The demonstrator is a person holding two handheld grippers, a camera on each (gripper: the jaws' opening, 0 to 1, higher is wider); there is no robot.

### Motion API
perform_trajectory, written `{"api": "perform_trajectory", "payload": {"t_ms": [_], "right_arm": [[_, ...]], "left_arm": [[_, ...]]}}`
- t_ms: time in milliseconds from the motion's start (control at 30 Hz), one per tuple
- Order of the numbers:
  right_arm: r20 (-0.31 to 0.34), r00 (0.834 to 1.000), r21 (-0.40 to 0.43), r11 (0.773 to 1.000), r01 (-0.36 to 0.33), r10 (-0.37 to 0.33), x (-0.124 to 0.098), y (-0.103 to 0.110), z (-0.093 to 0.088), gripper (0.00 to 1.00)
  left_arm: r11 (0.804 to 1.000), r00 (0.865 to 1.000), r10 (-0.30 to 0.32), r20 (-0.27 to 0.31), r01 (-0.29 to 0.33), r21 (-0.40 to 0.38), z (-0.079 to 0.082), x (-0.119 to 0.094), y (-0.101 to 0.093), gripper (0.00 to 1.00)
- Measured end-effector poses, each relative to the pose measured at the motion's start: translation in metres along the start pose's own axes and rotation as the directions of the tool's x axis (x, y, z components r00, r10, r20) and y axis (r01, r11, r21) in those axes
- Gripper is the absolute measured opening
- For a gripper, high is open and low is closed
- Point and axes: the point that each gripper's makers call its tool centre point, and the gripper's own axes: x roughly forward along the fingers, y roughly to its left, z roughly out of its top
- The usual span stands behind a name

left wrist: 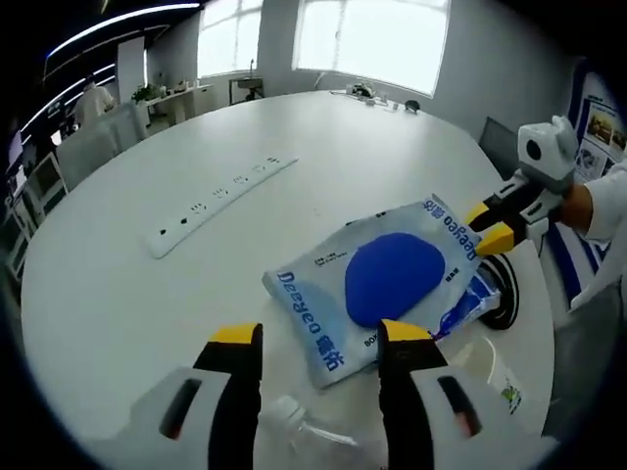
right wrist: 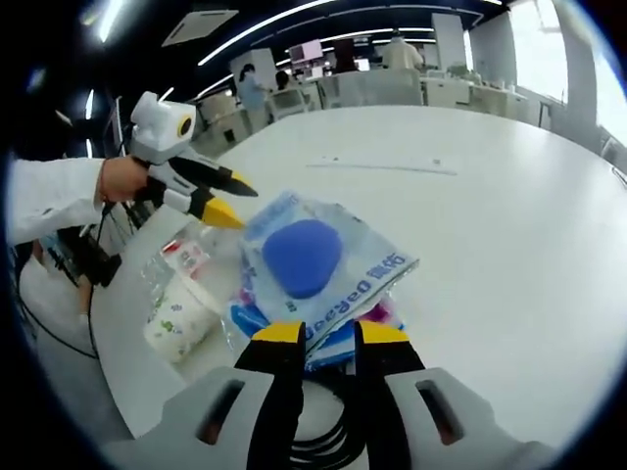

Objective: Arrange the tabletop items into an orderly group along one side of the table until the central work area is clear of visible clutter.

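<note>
Left gripper [left wrist: 318,338] rose from bottom of left gripper view, yellow-tipped jaws parted, nothing between them. Same gripper appeared at left of right gripper view [right wrist: 230,201], held by hand [right wrist: 122,178] with white sleeve [right wrist: 49,211] behind it, jaws pointing right and slightly down, tips apart.

Right gripper [right wrist: 328,338] rose from bottom of right gripper view, jaws a narrow gap apart. It appeared at right of left gripper view [left wrist: 488,223], jaws pointing left, sleeve at edge.
</note>
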Motion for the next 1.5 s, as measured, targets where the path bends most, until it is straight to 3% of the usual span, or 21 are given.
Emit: {"api": "perform_trajectory", "payload": {"t_ms": [233, 433, 633, 767, 1033, 1500], "right_arm": [[-0.008, 1.000, 0.010, 1.000, -0.003, 0.004, 0.001, 0.000, -0.003, 0.11], [-0.009, 1.000, 0.010, 1.000, -0.003, 0.003, 0.001, -0.001, -0.003, 0.07], [-0.010, 1.000, 0.022, 1.000, -0.002, 0.002, 0.002, 0.000, -0.005, 0.05], [-0.015, 1.000, 0.025, 1.000, 0.002, -0.001, 0.002, -0.001, -0.005, 0.02], [-0.019, 1.000, 0.039, 0.999, -0.003, 0.004, 0.001, 0.000, -0.006, 0.01], [-0.007, 1.000, 0.064, 0.998, -0.006, 0.006, -0.005, 0.003, -0.004, 0.00]], "left_arm": [[1.000, 0.997, 0.000, -0.072, 0.001, 0.014, -0.011, 0.009, -0.002, 0.37], [1.000, 0.996, -0.007, -0.094, 0.008, 0.007, -0.014, 0.014, -0.004, 0.30], [1.000, 0.992, -0.003, -0.128, 0.004, 0.011, -0.020, 0.016, -0.005, 0.18], [1.000, 0.988, 0.022, -0.150, -0.019, 0.025, -0.024, 0.015, 0.000, 0.05], [1.000, 0.988, 0.019, -0.152, -0.017, 0.016, -0.024, 0.015, -0.001, 0.00], [1.000, 0.991, 0.002, -0.135, -0.004, -0.014, -0.022, 0.009, -0.007, 0.00]]}}
